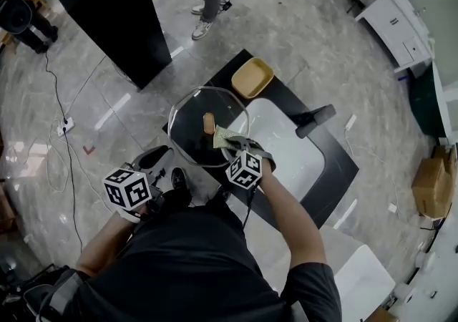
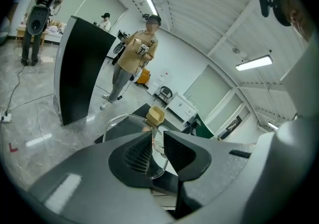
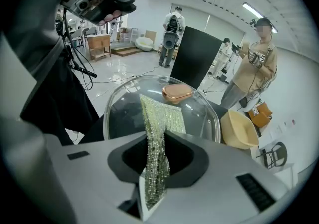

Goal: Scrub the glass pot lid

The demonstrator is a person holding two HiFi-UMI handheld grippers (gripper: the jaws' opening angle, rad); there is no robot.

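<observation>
Left gripper view: left gripper [image 2: 155,141] jaws pinched on glass pot lid [image 1: 192,134] rim, lid aloft over near-left counter [image 1: 336,170]. Right gripper [image 3: 158,141] clamps scrub cloth [image 3: 160,116] against lid. Risk: hard scrubbing levers slick rim free; lid drops.

Left gripper [image 2: 156,149]: jaws pinching rim of glass pot lid [image 1: 189,116]; left forearm [image 1: 106,243] reaching forward, low. Right gripper [image 3: 158,156]: jaws clamping scrubbing cloth [image 3: 159,118]; right forearm [image 1: 284,207] extending forward, angling inward.
</observation>
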